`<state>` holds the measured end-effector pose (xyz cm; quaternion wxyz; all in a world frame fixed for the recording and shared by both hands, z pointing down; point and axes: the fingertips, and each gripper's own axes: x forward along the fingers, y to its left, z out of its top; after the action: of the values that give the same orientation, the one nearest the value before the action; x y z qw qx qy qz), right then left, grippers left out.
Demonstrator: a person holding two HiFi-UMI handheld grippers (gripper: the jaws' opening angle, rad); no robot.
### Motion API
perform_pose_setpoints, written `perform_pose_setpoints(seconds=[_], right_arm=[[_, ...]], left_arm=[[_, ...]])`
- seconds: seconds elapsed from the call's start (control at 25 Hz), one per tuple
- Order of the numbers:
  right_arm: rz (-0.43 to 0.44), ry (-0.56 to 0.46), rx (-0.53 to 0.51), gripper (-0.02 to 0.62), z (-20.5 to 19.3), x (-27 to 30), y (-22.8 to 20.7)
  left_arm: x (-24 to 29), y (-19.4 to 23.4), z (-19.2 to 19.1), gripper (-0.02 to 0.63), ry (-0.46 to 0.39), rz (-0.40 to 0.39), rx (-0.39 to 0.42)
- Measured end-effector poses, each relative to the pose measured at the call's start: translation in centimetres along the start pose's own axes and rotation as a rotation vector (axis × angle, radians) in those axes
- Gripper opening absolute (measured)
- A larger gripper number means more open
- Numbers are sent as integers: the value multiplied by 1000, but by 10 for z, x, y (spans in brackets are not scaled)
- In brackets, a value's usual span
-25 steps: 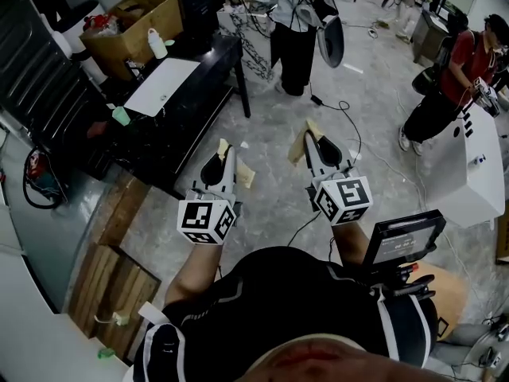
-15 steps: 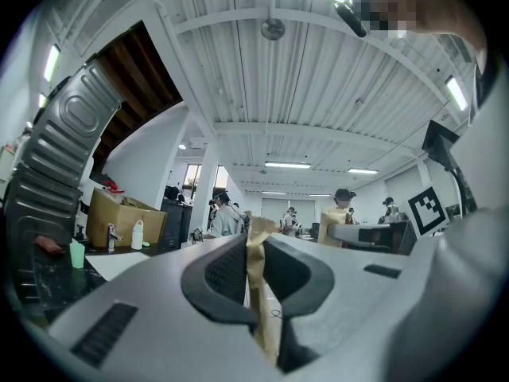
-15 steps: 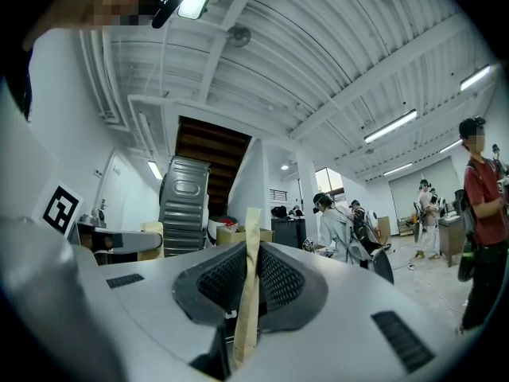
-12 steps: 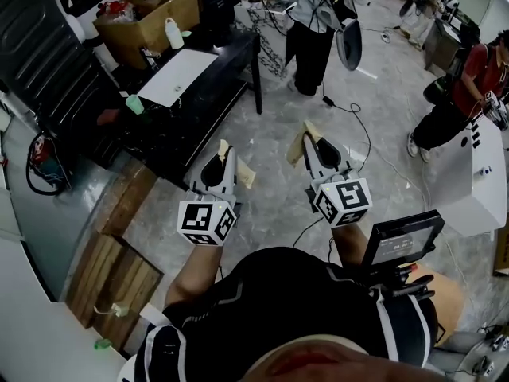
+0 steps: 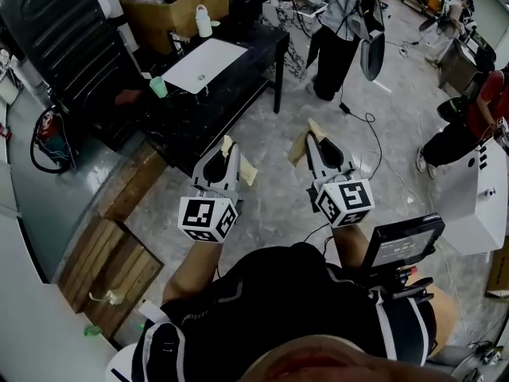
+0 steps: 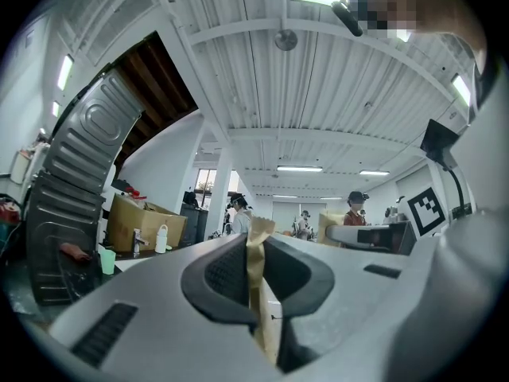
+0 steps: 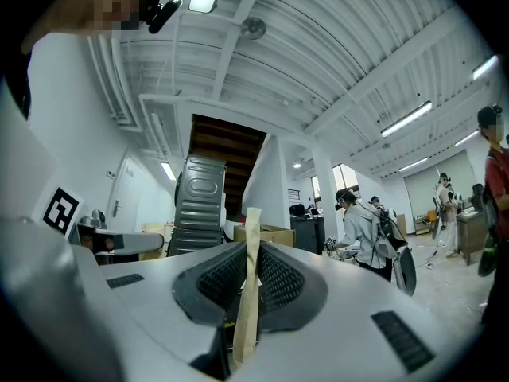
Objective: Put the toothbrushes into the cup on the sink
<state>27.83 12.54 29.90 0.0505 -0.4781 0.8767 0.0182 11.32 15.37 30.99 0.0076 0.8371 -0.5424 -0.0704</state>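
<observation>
Over at about ten o'clock from the grippers, the small green cup (image 5: pixel 159 87) sat on the black counter (image 5: pixel 253 60), just off the eight o'clock corner of the flat white sink (image 5: pixel 208 64); couldn't pick out any toothbrushes anywhere. Both the left gripper (image 5: pixel 227 148) and the right gripper (image 5: pixel 314 132) were well short of it, each clamped shut on a thin, papery tan strip (image 6: pixel 256 269) between ribbed dark pads (image 6: pixel 227 273). My take: walk right up to the counter, find the brushes first, then let the jaws open before reaching. Cup looked like smooth light plastic, easy to tip.
</observation>
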Motion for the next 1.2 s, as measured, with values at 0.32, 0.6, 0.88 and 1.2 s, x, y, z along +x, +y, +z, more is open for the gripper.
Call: perform_pose_setpoints(seconds=[0.32,0.6,0.88,1.2], right_arm=[[45,15,2,52,2,24,32],[97,24,3,52,-11,62,45],[164,-3,33,52,-15,122,45],[238,-19,68,52,-16,206,39]], left_arm=[[-19,35,9,37,-18,48,-1],[-12,68,2,37,-3,92,1],[13,112,8,37,-16,155,21],[60,171,6,37,1,230,26]])
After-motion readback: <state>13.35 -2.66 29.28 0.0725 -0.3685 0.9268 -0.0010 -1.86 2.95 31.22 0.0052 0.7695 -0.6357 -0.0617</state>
